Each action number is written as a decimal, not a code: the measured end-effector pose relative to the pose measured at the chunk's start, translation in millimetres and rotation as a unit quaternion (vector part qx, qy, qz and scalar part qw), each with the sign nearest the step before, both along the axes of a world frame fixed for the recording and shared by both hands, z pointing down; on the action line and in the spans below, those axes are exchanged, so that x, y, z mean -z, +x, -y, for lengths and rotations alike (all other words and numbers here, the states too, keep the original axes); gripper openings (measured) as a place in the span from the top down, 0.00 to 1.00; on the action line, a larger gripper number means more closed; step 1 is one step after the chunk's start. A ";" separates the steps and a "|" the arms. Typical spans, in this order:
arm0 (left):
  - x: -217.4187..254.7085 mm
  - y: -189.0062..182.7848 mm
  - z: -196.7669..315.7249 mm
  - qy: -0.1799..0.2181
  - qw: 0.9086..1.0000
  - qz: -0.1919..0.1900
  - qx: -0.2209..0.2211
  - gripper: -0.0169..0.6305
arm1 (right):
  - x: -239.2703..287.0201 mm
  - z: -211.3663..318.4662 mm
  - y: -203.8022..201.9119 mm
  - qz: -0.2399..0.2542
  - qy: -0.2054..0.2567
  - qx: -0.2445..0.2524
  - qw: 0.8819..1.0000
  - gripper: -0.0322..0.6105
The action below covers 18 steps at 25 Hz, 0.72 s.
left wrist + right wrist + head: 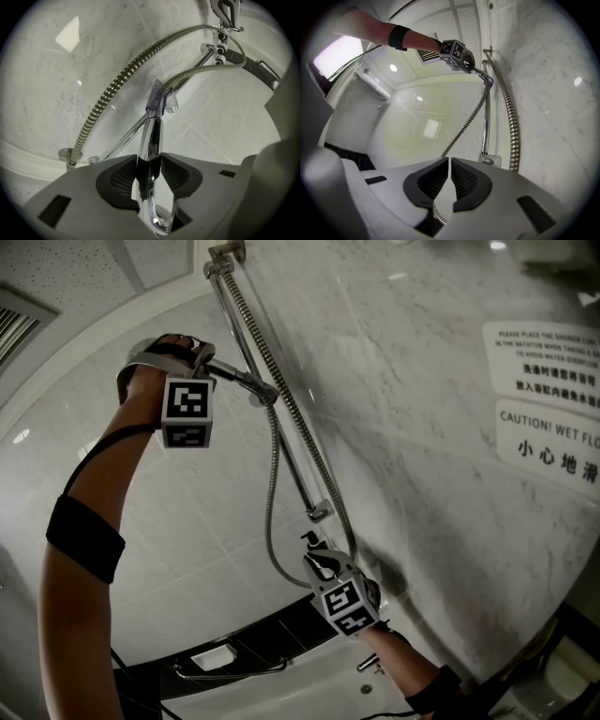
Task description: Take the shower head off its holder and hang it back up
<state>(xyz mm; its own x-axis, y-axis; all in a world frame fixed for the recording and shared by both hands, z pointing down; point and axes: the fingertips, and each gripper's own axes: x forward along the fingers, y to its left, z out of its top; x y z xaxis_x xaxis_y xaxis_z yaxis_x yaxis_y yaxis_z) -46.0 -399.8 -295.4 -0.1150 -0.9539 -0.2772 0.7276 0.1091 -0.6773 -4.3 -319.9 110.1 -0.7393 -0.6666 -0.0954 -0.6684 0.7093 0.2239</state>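
One chrome shower head (151,140) trails a ribbed metal hose (115,86).

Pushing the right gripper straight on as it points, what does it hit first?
Probably the shower hose, which rises just past the tips of the right gripper; behind it, the pale wall. Depth is unclear.

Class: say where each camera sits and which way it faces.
Head view: person's head, facing the marble wall; shows both forearms, left tool, right tool.
Left tool view: on that tool, along jaws clamped on the shower head, down the rail; no arm.
Right tool view: on that tool, past closed jaws, up the hose; shows the left arm.
Shared: head and right tool views both show the left tool holding the shower head.
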 end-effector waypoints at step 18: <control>-60.8 -67.0 -125.8 -0.012 0.976 -0.199 -0.093 0.81 | -54.5 -35.6 -14.4 -0.020 -0.044 0.001 0.999 0.88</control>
